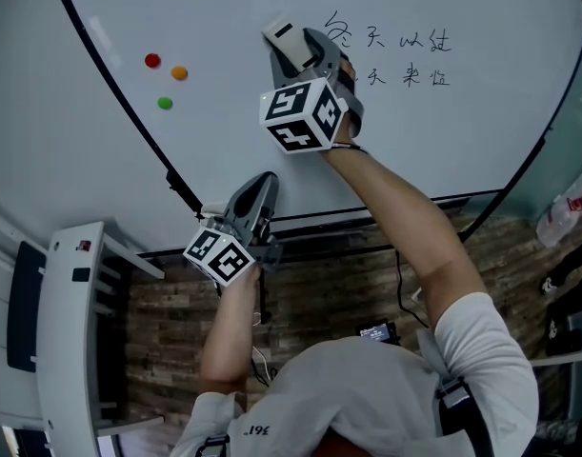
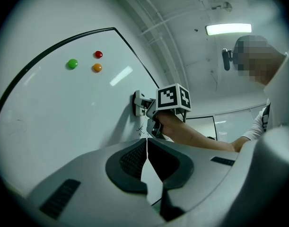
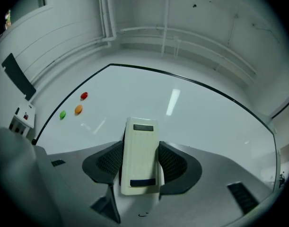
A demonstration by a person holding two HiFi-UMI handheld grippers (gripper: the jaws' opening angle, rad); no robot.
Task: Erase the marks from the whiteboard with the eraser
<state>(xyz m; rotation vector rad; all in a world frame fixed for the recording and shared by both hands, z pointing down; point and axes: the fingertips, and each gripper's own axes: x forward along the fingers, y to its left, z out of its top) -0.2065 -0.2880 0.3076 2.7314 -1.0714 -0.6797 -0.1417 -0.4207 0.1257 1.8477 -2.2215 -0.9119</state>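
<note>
A white whiteboard (image 1: 224,103) with a black frame fills the head view. Black handwritten marks (image 1: 405,57) sit in two rows at its upper right. My right gripper (image 1: 292,48) is shut on a cream eraser (image 1: 283,38), which lies against the board just left of the marks. The eraser (image 3: 139,156) sits upright between the jaws in the right gripper view. My left gripper (image 1: 260,190) hangs low by the board's bottom edge, shut and empty; its jaws (image 2: 146,150) meet. The left gripper view also shows the eraser (image 2: 139,103) on the board.
Three round magnets, red (image 1: 152,61), orange (image 1: 179,72) and green (image 1: 165,103), stick to the board's left part. A white stand (image 1: 67,331) is at the lower left. Wood floor (image 1: 348,284) lies below, with bags (image 1: 567,208) at the right edge.
</note>
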